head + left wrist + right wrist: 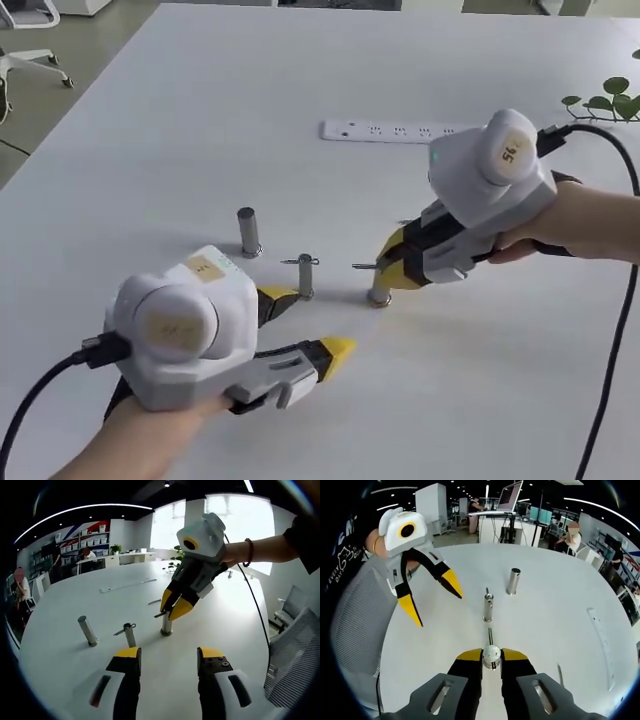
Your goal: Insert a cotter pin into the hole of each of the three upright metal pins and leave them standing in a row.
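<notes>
Three upright metal pins stand in a row on the white table (200, 120). The left pin (248, 232) (88, 630) (512, 581) is bare. A cotter pin (297, 261) (120, 630) crosses the head of the middle pin (306, 278) (130, 635) (488, 607). My right gripper (390, 268) (172, 607) (491, 652) is shut on a second cotter pin (364, 266) (490, 635) at the top of the right pin (379, 296) (166, 625), and the cotter's tip pokes out on the far side. My left gripper (310, 322) (167, 655) (437, 607) hangs open and holds nothing, just in front of the middle pin.
A white power strip (395, 131) (127, 585) (602, 640) lies farther back on the table. One loose cotter pin (154, 601) (559, 674) rests beside the right pin. A plant (610, 98) sits at the far right edge. Office chairs stand around the table.
</notes>
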The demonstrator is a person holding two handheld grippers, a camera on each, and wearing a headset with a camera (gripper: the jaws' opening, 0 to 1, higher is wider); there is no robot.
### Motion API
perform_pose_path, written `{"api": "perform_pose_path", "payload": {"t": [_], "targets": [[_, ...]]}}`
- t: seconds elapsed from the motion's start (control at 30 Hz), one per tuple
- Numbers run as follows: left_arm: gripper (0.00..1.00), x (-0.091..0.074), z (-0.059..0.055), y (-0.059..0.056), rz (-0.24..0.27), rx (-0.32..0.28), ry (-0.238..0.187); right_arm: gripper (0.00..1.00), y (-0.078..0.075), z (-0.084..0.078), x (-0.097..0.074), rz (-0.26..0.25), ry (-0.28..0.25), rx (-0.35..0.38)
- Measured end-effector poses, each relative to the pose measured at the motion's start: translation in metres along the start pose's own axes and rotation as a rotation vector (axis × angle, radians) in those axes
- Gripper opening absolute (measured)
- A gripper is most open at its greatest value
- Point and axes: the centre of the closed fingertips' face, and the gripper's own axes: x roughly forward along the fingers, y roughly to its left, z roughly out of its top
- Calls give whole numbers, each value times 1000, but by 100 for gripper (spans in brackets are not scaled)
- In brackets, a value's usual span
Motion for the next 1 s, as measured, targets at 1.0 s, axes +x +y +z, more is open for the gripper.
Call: {"api": "perform_pose_path", "payload": {"t": [1.0], "targets": [[49, -12, -2, 0, 6, 4, -3, 14, -2, 4, -1, 46, -57, 63]]}}
